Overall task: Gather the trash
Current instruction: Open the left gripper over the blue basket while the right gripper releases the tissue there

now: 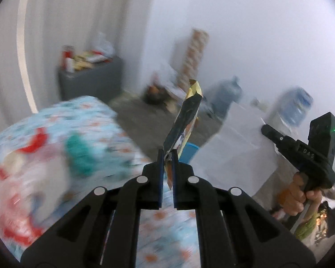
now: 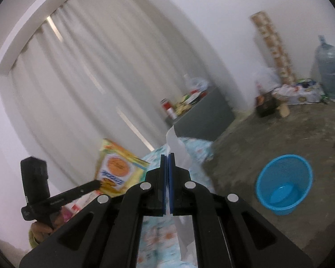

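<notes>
A: What does the left gripper (image 1: 167,156) hold?

B: A flat snack wrapper (image 1: 185,116), dark with a gold tip, edge-on in the left wrist view. The jaws are clenched on its bottom edge, and it stands up from them, leaning a little right. In the right wrist view its yellow face shows, with an orange round print. Beneath it lies a bed (image 1: 62,138) in a blue patterned cover, blurred.

A: How would the wrapper handle?

B: My guess is very light, thin and crinkly, probably slick. It holds its shape upright, so it has some stiffness. A pinch near an edge, as here, looks enough. A loose pinch could let it slide out.

A: And the right gripper (image 2: 168,160)?

B: Its jaws are pressed together on a white sheet of paper (image 2: 175,145). The sheet pokes up past the tips and trails down below them. It looks limp, light and easy to tear, so a firm pinch well inside the edge seems safest.

A: Where would the trash go?

B: Likely the blue bin (image 2: 284,183), an open basket on the floor to the right, well apart from both grippers. It looks empty.
</notes>
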Available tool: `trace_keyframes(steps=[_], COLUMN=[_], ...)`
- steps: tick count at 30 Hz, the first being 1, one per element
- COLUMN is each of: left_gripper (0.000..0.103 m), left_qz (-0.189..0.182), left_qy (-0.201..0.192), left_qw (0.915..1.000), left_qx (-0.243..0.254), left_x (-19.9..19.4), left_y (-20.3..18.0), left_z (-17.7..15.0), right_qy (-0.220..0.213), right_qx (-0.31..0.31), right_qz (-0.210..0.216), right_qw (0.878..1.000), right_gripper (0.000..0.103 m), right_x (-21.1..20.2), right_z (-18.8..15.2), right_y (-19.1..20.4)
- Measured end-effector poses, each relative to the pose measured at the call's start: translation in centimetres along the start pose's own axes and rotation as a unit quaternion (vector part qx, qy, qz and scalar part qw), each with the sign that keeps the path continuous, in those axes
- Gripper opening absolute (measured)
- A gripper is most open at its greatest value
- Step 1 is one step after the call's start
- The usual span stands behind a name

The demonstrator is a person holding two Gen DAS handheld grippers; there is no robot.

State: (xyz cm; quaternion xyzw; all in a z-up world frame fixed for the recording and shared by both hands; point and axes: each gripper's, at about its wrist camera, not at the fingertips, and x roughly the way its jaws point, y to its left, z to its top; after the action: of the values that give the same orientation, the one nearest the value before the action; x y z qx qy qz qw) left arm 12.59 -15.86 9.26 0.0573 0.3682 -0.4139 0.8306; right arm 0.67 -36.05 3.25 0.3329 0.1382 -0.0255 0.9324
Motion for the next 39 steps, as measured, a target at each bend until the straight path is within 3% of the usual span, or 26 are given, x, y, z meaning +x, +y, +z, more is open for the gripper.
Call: trace_keyframes(steps=[4,9,16,22,24,25,26,27,28,35,39], left_gripper=[0.004,0.004,0.004,0.005,0.01,0.014,0.025,0.029,0.034,0.045,0.051], left_qz=[-0.033,-0.04,-0.014,0.007,0.021,0.027,0.033,0.038,0.038,0.024,-0.005], left_qy=[0.081,0.167,0.259,0.311,0.322,0.323,0.324,0.324,0.321,0.287,0.26], left_qw=[0.9961,0.9852,0.9656,0.9498,0.9457,0.9452,0.9443,0.9439,0.9446,0.9564,0.9643], left_qx=[0.013,0.006,-0.015,-0.033,-0.037,-0.04,-0.045,-0.053,-0.058,-0.046,-0.047], left_x=[8.6,19.9,35.5,43.8,45.7,46.6,47.1,47.3,47.5,44.4,40.1], left_y=[-3.3,-4.8,-3.4,-2.0,-1.4,-1.4,-1.2,-0.9,-0.8,-1.8,-2.9], left_z=[3.2,5.5,4.5,2.5,1.9,1.9,1.9,1.9,2.0,3.6,5.7], right_qy=[-0.01,0.009,0.063,0.091,0.099,0.109,0.124,0.132,0.132,0.103,0.077], right_qx=[0.03,0.074,0.131,0.177,0.193,0.202,0.213,0.224,0.229,0.228,0.209], right_qz=[-0.038,-0.081,-0.139,-0.169,-0.191,-0.206,-0.226,-0.244,-0.255,-0.285,-0.305], right_qw=[0.999,0.994,0.98,0.965,0.957,0.951,0.943,0.934,0.93,0.925,0.926], right_gripper=[0.002,0.002,0.002,0.002,0.004,0.011,0.019,0.036,0.044,0.051,0.056], right_x=[0.5,4.2,11.7,16.7,17.8,18.4,18.9,19.2,19.2,16.7,14.1], right_z=[0.8,1.2,-0.5,-2.3,-3.0,-3.4,-3.9,-4.3,-4.5,-4.4,-3.0], right_y=[-4.3,-10.8,-20.6,-27.3,-29.3,-30.3,-31.4,-32.2,-32.7,-32.1,-28.7])
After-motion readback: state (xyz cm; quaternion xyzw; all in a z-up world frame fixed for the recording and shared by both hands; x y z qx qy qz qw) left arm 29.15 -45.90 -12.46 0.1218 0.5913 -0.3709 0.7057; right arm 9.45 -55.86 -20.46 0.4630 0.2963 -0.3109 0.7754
